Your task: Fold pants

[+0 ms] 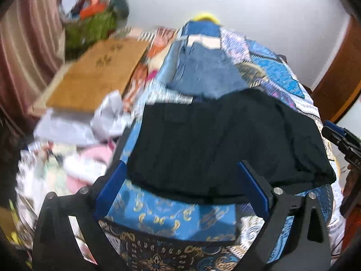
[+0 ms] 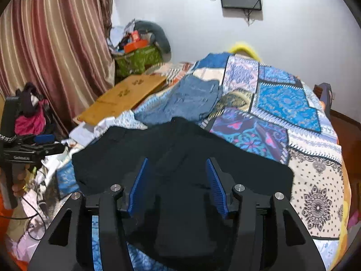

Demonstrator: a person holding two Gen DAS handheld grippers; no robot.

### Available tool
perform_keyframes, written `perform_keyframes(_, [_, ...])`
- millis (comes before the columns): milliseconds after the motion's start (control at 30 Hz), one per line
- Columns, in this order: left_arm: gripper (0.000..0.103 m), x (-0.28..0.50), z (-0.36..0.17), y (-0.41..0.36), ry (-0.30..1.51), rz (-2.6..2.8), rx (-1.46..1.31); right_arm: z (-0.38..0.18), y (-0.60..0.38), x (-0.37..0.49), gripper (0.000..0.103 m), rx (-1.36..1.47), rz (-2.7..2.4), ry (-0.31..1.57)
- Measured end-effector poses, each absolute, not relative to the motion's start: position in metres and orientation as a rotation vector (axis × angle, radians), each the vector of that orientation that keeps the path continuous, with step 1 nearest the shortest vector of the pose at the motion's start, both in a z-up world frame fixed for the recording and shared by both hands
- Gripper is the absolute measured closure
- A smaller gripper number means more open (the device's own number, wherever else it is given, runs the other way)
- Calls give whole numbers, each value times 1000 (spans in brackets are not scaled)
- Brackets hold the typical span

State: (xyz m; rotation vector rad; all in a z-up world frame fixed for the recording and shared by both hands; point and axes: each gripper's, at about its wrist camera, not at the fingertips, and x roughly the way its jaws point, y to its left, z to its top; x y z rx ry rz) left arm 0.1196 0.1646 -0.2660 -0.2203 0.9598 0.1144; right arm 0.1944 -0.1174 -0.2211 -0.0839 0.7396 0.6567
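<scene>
Left wrist view: left hand-held gripper [image 1: 182, 187] wide open, nothing in it | right hand-held gripper [image 2: 177, 187] partly open, nothing pinched | black pants [image 2: 180, 158] lie flat on patchwork bed cover [image 2: 293, 103] | blue jeans [image 2: 191, 99] just behind them

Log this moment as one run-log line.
task: fold pants | black pants: flat on patterned bedspread | left tongs: open, empty | right tongs: open, empty | jeans: beyond
</scene>
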Motion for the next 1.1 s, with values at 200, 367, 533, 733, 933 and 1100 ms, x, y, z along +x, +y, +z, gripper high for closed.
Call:
perform_keyframes(200, [5,118,-305,181,1052,115,-356,-244,-110,206,54,-157,629,825])
perform_keyframes(367, [5,113,-328,195,1101,104,-488,-259,-104,209,54,-210,631,872])
perform_keyframes(533, [5,118,-337,197,1107,114,-515,-259,-103,208,54,-229,637,866])
perform_keyframes(733, [4,145,-353,196,1136,82,-551,-260,-103,208,54,-220,646,865])
perform_keyframes(933, [10,165,-363,206,1139,109,-640,-261,-104,210,54,-198,654,865])
perform_keyframes(1100, [62,169,-363,212,1148,171,-605,-261,-106,208,54,-183,655,866])
